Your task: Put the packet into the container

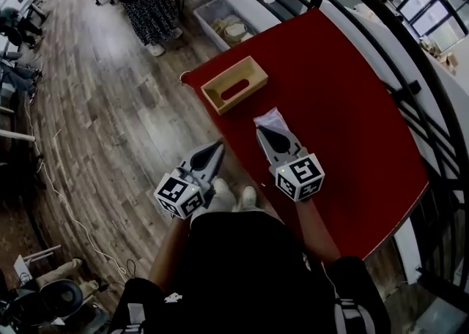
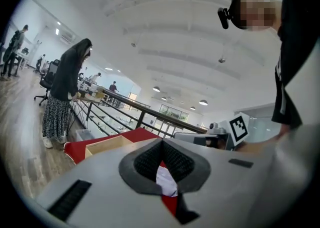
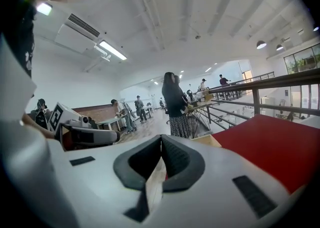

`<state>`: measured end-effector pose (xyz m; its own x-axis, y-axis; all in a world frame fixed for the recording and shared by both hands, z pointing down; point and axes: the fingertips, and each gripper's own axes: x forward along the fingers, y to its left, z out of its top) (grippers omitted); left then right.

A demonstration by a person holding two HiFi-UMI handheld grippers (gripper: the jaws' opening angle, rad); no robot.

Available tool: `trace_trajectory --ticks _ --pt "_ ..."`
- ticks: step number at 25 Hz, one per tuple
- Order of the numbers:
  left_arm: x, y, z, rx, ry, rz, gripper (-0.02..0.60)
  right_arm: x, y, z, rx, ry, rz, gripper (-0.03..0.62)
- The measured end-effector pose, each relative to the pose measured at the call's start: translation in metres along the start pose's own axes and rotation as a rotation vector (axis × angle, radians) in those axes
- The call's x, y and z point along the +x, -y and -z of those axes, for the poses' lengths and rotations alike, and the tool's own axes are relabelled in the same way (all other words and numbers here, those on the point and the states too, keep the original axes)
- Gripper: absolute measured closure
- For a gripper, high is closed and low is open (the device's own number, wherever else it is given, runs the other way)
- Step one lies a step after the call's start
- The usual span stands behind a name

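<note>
1. Standing by the red table (image 1: 344,105), I see the packet (image 1: 272,117) lying flat on the cloth, on the person's side of the wooden container (image 1: 234,85) and a little to its right, clearly apart from it.
2. The right gripper (image 1: 262,130) is the nearer one. Its tip sits at the packet's near edge and points on toward the container, so packet and box lie roughly in one line ahead of it.
3. The packet's long axis is hard to judge, since the gripper's nose covers part of it. The container's long side runs across that line, open top facing up.
4. The right gripper's jaws are pressed together at the tip with nothing showing between them. I'd judge the packet isn't gripped yet.
5. The left gripper (image 1: 219,145) hangs nearer the person than the container, past the table edge and over the wooden floor. Its jaws are closed tight and empty, the packet showing only through their gap.
6. Both forearms are low and bent, close to the body, with the gripper noses tilted slightly upward.
</note>
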<state>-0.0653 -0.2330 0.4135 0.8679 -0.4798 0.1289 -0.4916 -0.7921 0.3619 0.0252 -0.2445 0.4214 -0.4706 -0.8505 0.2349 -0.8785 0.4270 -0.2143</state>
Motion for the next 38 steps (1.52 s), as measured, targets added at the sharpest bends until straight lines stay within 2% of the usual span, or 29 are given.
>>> trace_trajectory --ticks 6,10,13,16,18,20,21,23,24,25,28,30,31,33,38 --pt "0.023 -0.006 0.006 0.052 -0.062 0.127 0.577 -0.002 0.01 0.003 0.027 0.019 0.098 0.574" --pt "0.047 -0.003 0.022 0.103 -0.138 0.213 0.577 -0.017 0.028 0.016 0.061 0.005 0.18 0.574" --pt "0.067 0.011 0.04 0.145 -0.223 0.327 0.577 -0.035 0.043 0.03 0.087 -0.006 0.253 0.574" --pt "0.095 0.024 0.057 0.137 -0.301 0.465 0.577 -0.052 0.063 0.048 0.085 -0.032 0.328 0.574" --pt "0.117 0.026 0.069 0.189 -0.351 0.524 0.577 -0.062 0.075 0.061 0.101 -0.04 0.362 0.574" --pt "0.134 0.028 0.088 0.28 -0.428 0.578 0.575 -0.073 0.081 0.077 0.142 -0.045 0.393 0.574" --pt "0.139 0.032 0.1 0.317 -0.479 0.622 0.552 -0.078 0.083 0.085 0.166 -0.047 0.41 0.574" --pt "0.144 0.039 0.127 0.373 -0.596 0.744 0.362 -0.082 0.086 0.097 0.207 -0.044 0.432 0.574" --pt "0.148 0.039 0.14 0.425 -0.655 0.803 0.325 -0.082 0.09 0.101 0.217 -0.038 0.435 0.574" --pt "0.152 0.036 0.153 0.51 -0.713 0.852 0.303 -0.08 0.094 0.103 0.223 -0.031 0.437 0.574" --pt "0.162 0.018 0.188 0.877 -0.862 0.959 0.238 -0.076 0.099 0.11 0.235 -0.027 0.455 0.574" --pt "0.172 0.008 0.204 1.093 -0.907 1.018 0.153 -0.075 0.102 0.114 0.241 -0.027 0.469 0.574" --pt "0.178 0.006 0.21 1.175 -0.919 1.052 0.13 -0.075 0.103 0.116 0.247 -0.024 0.474 0.574" --pt "0.187 0.005 0.223 1.271 -0.95 1.126 0.112 -0.076 0.104 0.122 0.262 -0.021 0.483 0.574" --pt "0.199 0.005 0.253 1.398 -1.021 1.26 0.109 -0.082 0.101 0.131 0.297 -0.028 0.505 0.574"
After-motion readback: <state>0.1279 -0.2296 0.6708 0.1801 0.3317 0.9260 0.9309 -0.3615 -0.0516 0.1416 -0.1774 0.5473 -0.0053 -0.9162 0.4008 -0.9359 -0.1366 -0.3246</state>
